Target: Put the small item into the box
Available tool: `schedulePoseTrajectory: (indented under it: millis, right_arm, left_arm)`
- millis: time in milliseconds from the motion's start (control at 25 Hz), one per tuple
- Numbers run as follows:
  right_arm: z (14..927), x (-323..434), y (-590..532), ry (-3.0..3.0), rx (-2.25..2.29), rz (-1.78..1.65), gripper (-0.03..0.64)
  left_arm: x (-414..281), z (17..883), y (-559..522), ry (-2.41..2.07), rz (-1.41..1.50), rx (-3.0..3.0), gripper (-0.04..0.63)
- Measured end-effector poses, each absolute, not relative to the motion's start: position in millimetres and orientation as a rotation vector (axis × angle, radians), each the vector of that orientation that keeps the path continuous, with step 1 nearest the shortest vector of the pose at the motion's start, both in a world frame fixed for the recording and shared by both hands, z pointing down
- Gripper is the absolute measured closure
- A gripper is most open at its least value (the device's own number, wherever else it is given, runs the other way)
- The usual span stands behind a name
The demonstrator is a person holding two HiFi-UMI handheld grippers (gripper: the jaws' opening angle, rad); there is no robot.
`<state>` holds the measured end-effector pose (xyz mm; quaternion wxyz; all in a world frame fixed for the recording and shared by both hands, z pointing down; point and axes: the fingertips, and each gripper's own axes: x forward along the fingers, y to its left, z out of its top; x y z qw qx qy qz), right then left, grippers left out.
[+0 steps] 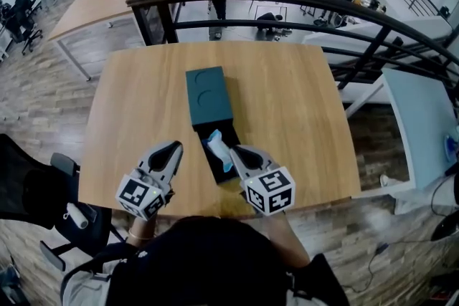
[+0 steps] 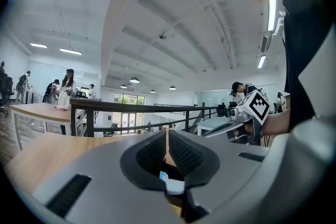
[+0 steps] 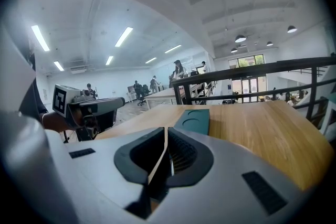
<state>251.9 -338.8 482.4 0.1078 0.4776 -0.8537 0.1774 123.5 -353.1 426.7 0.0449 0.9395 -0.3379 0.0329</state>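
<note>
Now the small white and blue soft packet (image 1: 219, 147) stood in the open black box (image 1: 212, 167) on the wooden counter (image 1: 301, 111), just beside the right tool (image 1: 237, 153). That tool and the left tool (image 1: 173, 148) were both squeezed shut on nothing. The packet looked light and floppy, so pinching its top edge gently seemed best.

Left gripper (image 2: 167, 138), jaws together, wooden table (image 2: 31, 160) beyond
</note>
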Motion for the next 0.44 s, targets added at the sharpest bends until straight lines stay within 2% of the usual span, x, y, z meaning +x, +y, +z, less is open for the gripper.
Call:
schedulePoseTrajectory:
  millis: [440]
  right_arm:
    - [484.8, 244.1, -332.0, -2.523, 1.380, 0.524, 0.584]
  left_arm:
    - [110.4, 436.5, -338.5, -1.055, 0.150, 2.824, 0.572]
